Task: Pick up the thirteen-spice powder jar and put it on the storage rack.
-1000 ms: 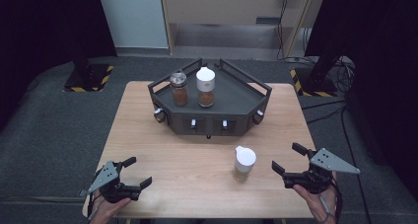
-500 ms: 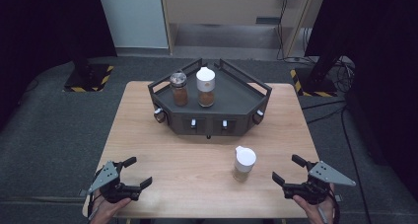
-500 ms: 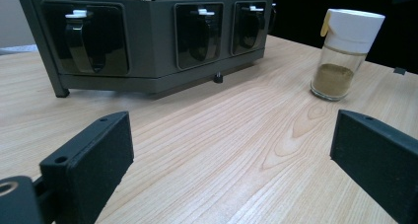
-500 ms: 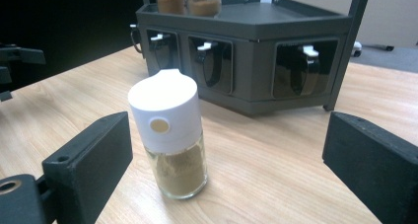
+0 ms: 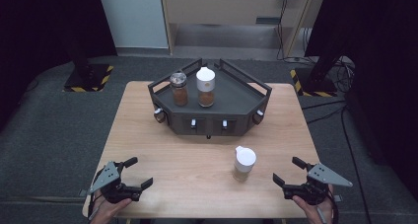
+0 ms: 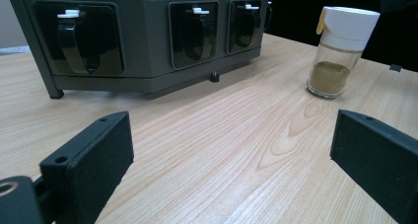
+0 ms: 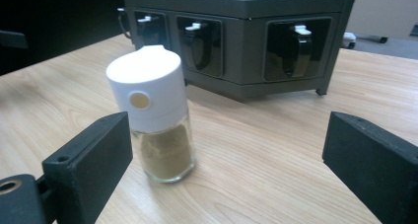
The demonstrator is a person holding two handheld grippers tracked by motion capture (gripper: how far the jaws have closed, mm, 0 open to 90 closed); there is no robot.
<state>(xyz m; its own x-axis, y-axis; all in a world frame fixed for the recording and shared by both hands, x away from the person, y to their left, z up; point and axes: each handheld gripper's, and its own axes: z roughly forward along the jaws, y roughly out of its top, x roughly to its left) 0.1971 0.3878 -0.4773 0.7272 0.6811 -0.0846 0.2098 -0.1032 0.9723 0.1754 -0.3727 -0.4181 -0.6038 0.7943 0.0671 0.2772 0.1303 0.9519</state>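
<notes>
**Right gripper lowered beside the loose spice jar**

Compared with a second ago, the right gripper [image 5: 288, 170] is seen lower and nearer the table's near edge in the high view, while the left gripper [image 5: 137, 172] is found in the same place at the near left corner. Nothing else on the wooden table [image 5: 148, 135] is displaced.

The white-capped spice jar [image 5: 244, 163] is stood upright on the bare table, near the right side, in front of the dark spice rack [image 5: 231, 113] and apart from it. It is about a third filled with brown powder. In the right gripper view the jar [image 7: 156, 115] is seen ahead of the jaws and toward the left one; it is not yet between the pads and is not touched. The right jaws are spread wide and nothing is held. The left jaws are likewise spread, with only bare wood between them, and the jar [image 6: 340, 54] is seen far off to the right in the left gripper view.

On top of the rack two more jars are kept: a metal-lidded jar [image 5: 179, 88] and a white-capped jar [image 5: 205, 87], close beside each other.

The drop is judged to be a lining-up for a grasp of the loose jar at table level. A short advance toward the jar, shifted slightly left, is judged necessary before closing, and a knock from the left jaw could tip it.
</notes>
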